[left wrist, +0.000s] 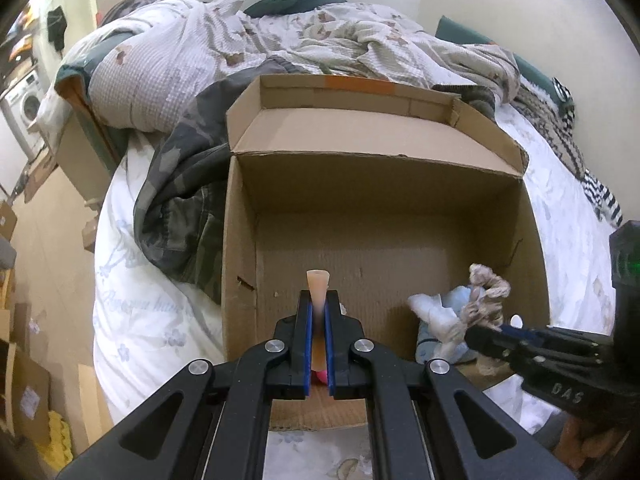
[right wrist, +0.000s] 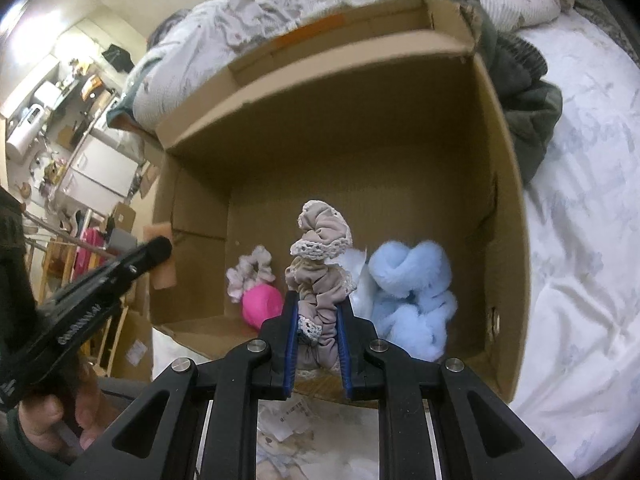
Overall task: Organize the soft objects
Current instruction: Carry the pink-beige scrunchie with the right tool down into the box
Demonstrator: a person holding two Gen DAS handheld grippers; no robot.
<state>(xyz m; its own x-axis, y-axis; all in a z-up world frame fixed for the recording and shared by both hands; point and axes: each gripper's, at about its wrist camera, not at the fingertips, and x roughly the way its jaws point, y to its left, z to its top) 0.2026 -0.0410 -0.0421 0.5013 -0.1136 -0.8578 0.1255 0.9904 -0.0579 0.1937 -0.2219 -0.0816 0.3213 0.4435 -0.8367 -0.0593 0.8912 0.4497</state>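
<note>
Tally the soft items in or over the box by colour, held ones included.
Blue: 1, fluffy blue plush
Pink: 1, pink ball
Pale lilac: 1, small scrunchie
Beige with lace: 1, beige scrunchie in the right hand-held gripper
Peach: 1, peach sponge piece in the left hand-held gripper
White: 1, white cloth
Total: 6

White bed (left wrist: 152, 320), cardboard box (left wrist: 240, 240), crumpled blankets (left wrist: 180, 184)
</note>
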